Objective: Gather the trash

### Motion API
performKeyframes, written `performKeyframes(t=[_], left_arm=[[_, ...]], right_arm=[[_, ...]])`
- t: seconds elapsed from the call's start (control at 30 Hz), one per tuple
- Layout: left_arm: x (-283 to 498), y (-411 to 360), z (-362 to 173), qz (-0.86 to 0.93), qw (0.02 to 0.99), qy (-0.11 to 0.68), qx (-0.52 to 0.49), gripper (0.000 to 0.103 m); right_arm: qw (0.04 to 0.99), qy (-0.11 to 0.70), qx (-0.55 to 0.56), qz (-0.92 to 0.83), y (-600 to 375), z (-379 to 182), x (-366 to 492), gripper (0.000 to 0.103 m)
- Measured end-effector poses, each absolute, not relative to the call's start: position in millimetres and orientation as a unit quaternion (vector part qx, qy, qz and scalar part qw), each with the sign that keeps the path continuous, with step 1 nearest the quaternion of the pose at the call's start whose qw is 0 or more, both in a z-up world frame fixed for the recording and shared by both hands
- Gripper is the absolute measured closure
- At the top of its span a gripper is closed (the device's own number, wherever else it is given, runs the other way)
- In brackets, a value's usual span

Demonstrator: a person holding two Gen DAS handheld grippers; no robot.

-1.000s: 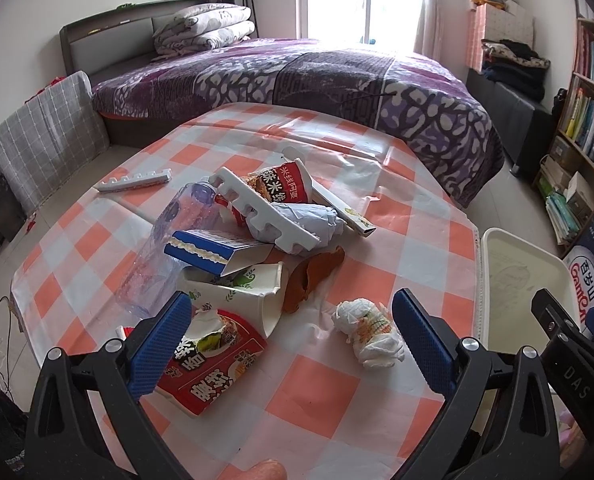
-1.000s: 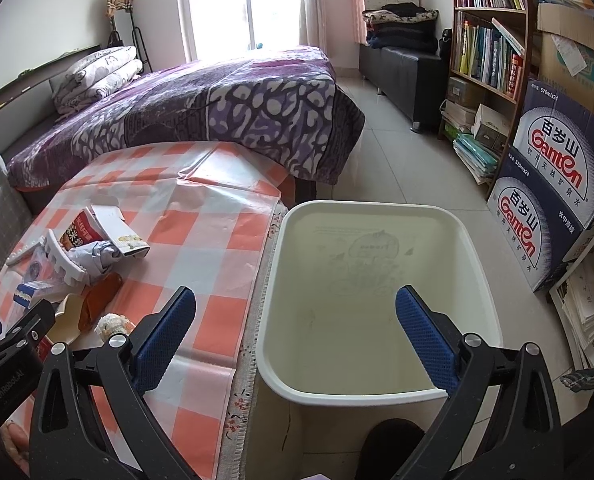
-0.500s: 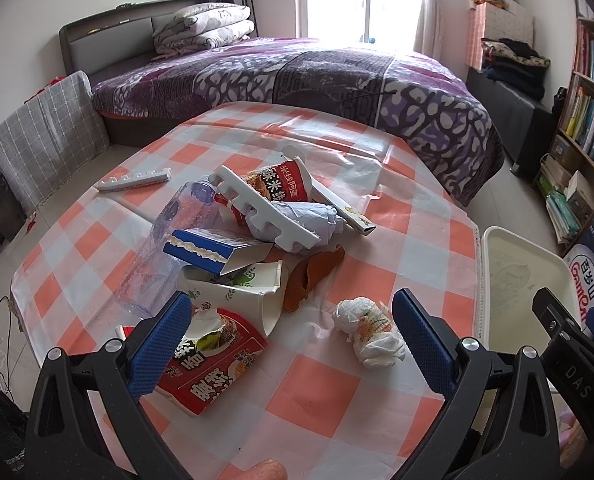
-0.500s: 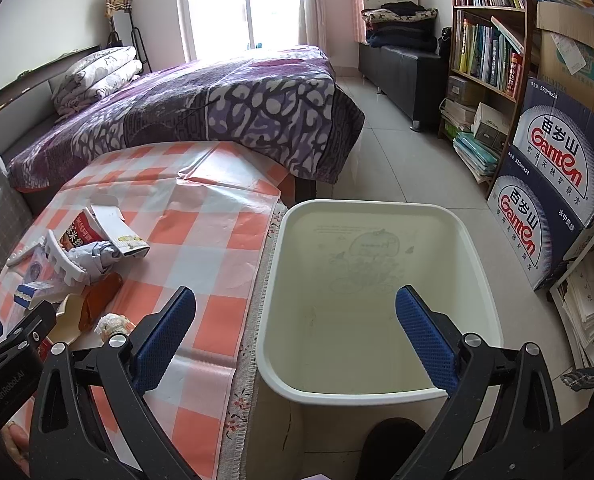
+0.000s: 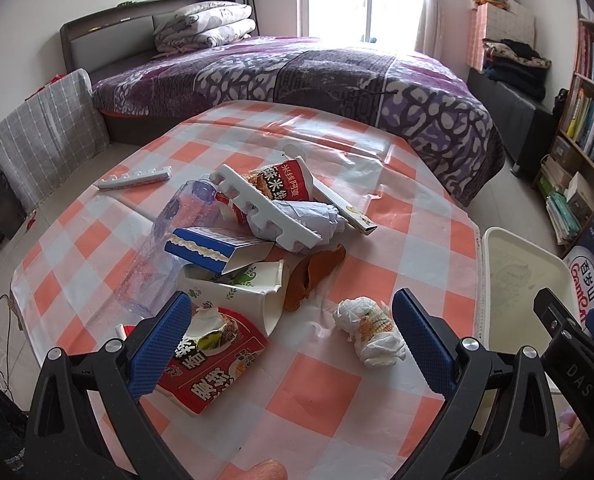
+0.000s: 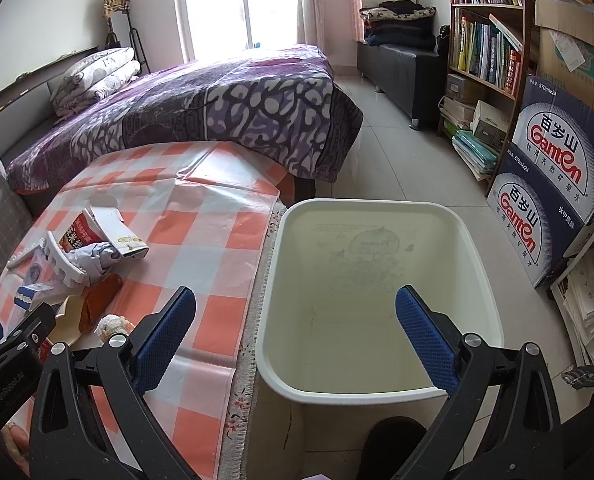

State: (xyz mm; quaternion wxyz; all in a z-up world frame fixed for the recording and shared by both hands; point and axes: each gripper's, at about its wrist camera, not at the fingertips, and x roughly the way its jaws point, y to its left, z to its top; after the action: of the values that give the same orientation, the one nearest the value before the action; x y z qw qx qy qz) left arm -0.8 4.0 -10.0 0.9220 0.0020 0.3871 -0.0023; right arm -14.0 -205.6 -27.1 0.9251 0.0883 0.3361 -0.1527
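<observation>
I see both grippers held wide apart and empty. My left gripper hovers over the trash pile on the checked table. My right gripper hangs above the bin, which stands just beside the table's right edge and looks empty.

The pile is tangled, so I judge that pulling 1 piece could drag others off the table. The thin bottle could slip or crush in the grip.

I count 1 bottle, 1 blue carton, 1 paper cup, 2 red noodle packs, 2 white foam strips and 1 crumpled wad.
</observation>
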Motion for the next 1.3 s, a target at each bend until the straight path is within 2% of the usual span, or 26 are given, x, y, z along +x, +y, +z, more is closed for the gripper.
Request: performKeyframes(t=[0.17,0.33,0.5,0.57,0.63,0.7,0.83,1.0,1.3], left_arm=[[-0.3,14.0,-15.5,-0.009,0.916,0.4,-0.017,0.006],[8.7,31.6,-6.1,-0.041,0.874,0.468,-0.122,0.006],[16.2,45.0,13.3,-0.017,0.911,0.402,-0.092,0.006],[21.9,52.9,19.9,-0.013,0.913,0.396,-0.095,0.006],[30.4,62.1,25.7,-0.001,0.911,0.402,-0.089,0.006],[41.5,72.6,30.2,0.016,0.904,0.418,-0.086,0.006],[72.6,103.5,39.0,0.051,0.887,0.448,-0.102,0.006],[118.4,156.0,37.0,0.114,0.862,0.477,-0.127,0.006],[199.1,277.9,-15.9,0.228,0.783,0.508,-0.276,0.006]], right_arm=[[0.925,0.338,0.093,-0.146,-195.5,-22.3,-10.9,0.007],[0.927,0.333,0.115,-0.129,-190.1,-6.0,-4.1,0.007],[0.921,0.359,0.084,-0.127,-179.0,8.9,14.5,0.007],[0.918,0.369,0.084,-0.117,-173.8,15.6,24.6,0.007],[0.9,0.413,0.077,-0.111,-172.9,16.1,39.5,0.007],[0.904,0.41,0.064,-0.102,-167.1,22.5,50.7,0.007],[0.914,0.394,0.066,-0.071,-158.4,33.1,67.1,0.007],[0.904,0.426,0.048,-0.006,-140.7,26.3,93.8,0.007],[0.875,0.476,0.003,0.091,-110.7,-20.5,136.7,0.007]])
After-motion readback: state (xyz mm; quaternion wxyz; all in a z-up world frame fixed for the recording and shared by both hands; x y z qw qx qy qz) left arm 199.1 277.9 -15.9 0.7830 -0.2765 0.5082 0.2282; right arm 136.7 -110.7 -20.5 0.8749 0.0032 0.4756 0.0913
